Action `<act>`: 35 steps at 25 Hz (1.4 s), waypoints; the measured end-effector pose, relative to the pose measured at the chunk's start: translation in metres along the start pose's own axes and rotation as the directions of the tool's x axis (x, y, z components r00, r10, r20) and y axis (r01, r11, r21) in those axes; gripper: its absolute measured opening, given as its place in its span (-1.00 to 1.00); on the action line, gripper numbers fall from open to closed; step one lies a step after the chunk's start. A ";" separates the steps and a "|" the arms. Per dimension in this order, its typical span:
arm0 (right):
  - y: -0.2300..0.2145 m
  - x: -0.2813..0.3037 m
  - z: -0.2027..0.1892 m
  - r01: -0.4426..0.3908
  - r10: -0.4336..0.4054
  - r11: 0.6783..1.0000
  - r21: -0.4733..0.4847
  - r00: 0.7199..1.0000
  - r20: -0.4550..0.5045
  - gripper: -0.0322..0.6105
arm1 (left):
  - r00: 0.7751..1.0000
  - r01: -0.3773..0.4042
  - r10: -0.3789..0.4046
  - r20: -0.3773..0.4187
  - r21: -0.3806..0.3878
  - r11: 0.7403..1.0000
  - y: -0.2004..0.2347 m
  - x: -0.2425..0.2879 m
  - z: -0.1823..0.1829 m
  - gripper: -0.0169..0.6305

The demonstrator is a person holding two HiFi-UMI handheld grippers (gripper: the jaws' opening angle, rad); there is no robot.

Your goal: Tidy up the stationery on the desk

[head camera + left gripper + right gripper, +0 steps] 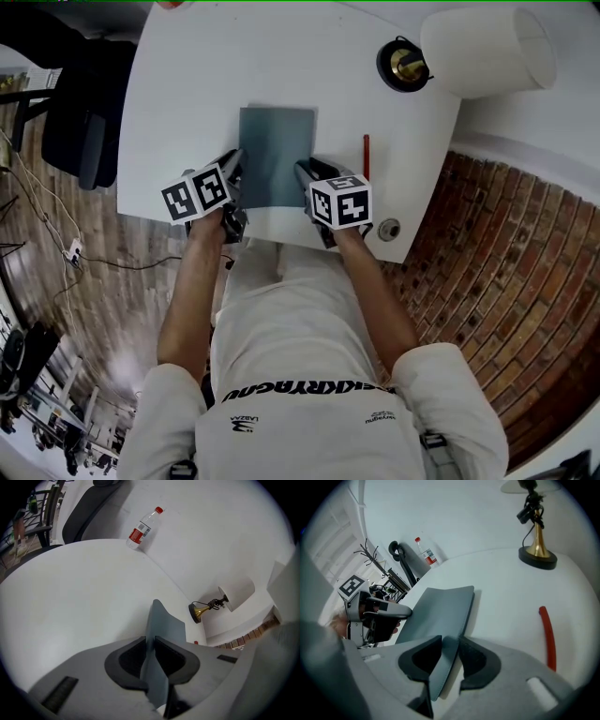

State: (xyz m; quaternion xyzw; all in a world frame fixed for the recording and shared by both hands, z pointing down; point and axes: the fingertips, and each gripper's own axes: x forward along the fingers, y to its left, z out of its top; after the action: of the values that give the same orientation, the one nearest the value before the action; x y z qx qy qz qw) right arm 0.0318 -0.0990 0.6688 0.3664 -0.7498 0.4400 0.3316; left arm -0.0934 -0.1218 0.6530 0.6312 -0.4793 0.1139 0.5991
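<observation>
A grey-blue notebook (275,155) lies on the white desk (187,112), held at both near corners. My left gripper (234,178) is shut on its left edge; the left gripper view shows the notebook (159,634) standing edge-on between the jaws. My right gripper (305,178) is shut on its right edge, and the right gripper view has the cover (440,616) pinched between the pads. A red pen (366,157) lies just right of the notebook, also visible as a red pen (548,637) in the right gripper view.
A brass-based lamp (405,64) with a white shade (487,49) stands at the desk's far right. A water bottle (143,528) lies beyond the desk's far edge. A black chair (80,103) sits to the left. The brick floor (506,281) is on the right.
</observation>
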 end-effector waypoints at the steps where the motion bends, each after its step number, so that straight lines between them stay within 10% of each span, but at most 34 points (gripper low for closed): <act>1: 0.001 0.000 -0.001 0.002 -0.002 1.000 0.005 1.000 0.003 -0.55 | 1.000 0.001 -0.001 -0.003 0.008 1.000 0.000 0.000 0.001 -0.77; 35: 0.009 0.003 -0.001 0.006 -0.007 0.999 0.032 0.999 0.034 -0.57 | 0.999 -0.010 0.014 -0.033 0.122 0.992 0.009 0.019 0.018 -0.77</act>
State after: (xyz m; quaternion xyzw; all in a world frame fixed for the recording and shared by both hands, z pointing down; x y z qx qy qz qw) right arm 0.0228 -0.0957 0.6681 0.3816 -0.7468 0.4447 0.3144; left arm -0.0983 -0.1442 0.6677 0.6617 -0.4649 0.1575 0.5668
